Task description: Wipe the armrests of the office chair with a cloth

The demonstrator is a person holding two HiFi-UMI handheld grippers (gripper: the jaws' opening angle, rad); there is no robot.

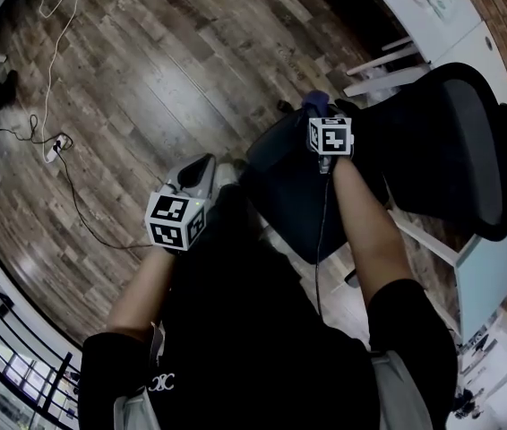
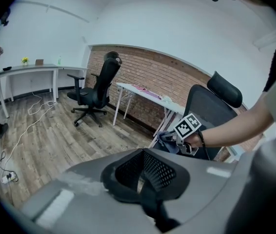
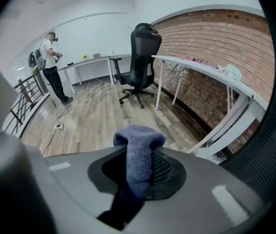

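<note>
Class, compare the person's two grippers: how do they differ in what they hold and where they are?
The right gripper is shut on a blue cloth; the left gripper is shut on nothing. The right gripper reaches forward over the office chair; the left gripper hangs back, over the wooden floor beside it. Both are grey and carry a marker cube.
</note>
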